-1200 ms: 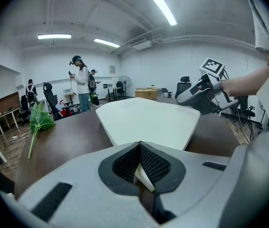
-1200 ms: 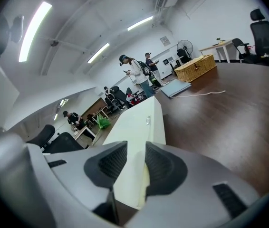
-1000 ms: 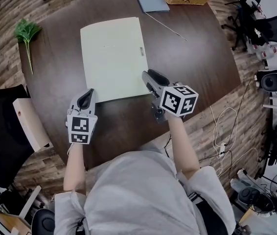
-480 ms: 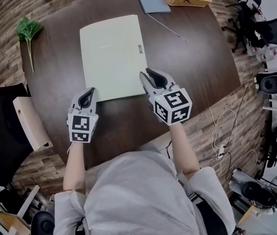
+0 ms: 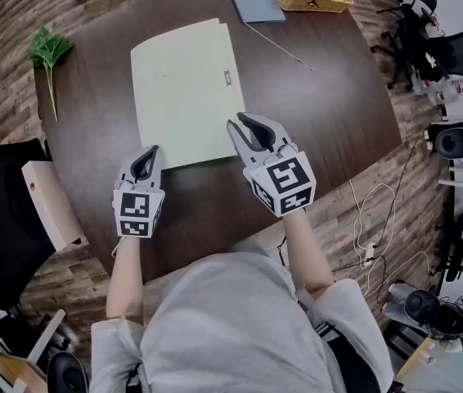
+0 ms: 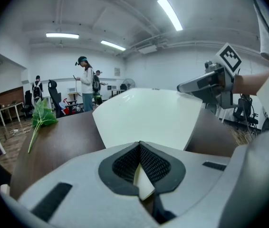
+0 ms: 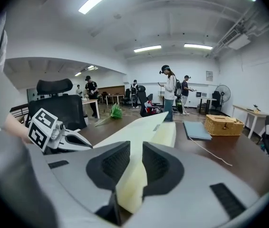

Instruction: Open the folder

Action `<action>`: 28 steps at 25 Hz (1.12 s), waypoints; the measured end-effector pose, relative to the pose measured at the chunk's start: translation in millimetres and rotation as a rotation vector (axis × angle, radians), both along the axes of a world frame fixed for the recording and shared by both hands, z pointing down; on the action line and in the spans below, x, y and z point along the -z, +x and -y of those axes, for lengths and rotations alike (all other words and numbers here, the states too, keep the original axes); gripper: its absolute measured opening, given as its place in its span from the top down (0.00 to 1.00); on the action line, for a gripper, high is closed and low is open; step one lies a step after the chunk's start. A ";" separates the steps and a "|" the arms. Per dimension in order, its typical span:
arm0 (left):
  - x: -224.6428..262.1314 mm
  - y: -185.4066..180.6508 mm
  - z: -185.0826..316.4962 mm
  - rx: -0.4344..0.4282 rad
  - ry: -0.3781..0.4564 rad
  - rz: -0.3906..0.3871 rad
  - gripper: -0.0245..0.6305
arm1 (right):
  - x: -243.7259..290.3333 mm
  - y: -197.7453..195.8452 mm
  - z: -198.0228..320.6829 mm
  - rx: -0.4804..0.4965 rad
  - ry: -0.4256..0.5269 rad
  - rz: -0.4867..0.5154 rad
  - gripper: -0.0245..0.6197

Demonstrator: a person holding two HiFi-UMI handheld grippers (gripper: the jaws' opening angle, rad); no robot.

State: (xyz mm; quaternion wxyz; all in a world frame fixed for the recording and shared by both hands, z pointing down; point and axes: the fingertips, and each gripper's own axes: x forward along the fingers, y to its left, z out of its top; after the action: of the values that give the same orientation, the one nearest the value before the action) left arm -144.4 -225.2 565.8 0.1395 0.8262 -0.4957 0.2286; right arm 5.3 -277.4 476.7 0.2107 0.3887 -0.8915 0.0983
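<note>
Wood-plank office floor surrounds a dark, rounded worktop [image 5: 321, 113], and the pale green folder [image 5: 182, 88] lies on it in the upper middle of the head view, near edge towards the person. Opening looks to be just under way. The right gripper [image 5: 244, 131] sits at the folder's lower right corner. Its jaws have just been closing, with the cover's edge between them, and they now pinch it; in the right gripper view that cover already rises off the leaf beneath. The left gripper [image 5: 144, 164] is clamped on the lower left corner, a pale sliver showing between its pads, though which layers it holds I cannot tell. By my reading, the next move calls for the right side to carry the cover up and across towards the left of the frame. It should keep only the top leaf while the other corner stays pinned. A small dark label [image 5: 227, 78] near the folder's right edge is too small to read, and the grippers' square markers carry no words.
</note>
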 end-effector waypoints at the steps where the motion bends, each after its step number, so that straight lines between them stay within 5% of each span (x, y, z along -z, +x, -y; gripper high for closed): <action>1: -1.0 -0.5 0.0 0.000 0.002 0.007 0.95 | 4.3 -3.3 -0.5 0.007 0.014 0.006 0.84; 14: 22.0 -18.6 -4.3 0.039 0.051 0.068 0.95 | 37.6 -23.0 -3.6 0.037 0.032 0.128 0.86; 28: 68.2 -65.7 -29.5 0.200 0.153 0.018 0.95 | 71.0 -79.8 -17.6 0.164 0.059 0.223 0.90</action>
State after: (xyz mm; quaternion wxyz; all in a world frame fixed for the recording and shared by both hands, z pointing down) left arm -210.1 -195.7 497.6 0.0940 0.7786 -0.5930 0.1824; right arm -74.5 -259.8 405.7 0.1061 0.3073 -0.9407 0.0974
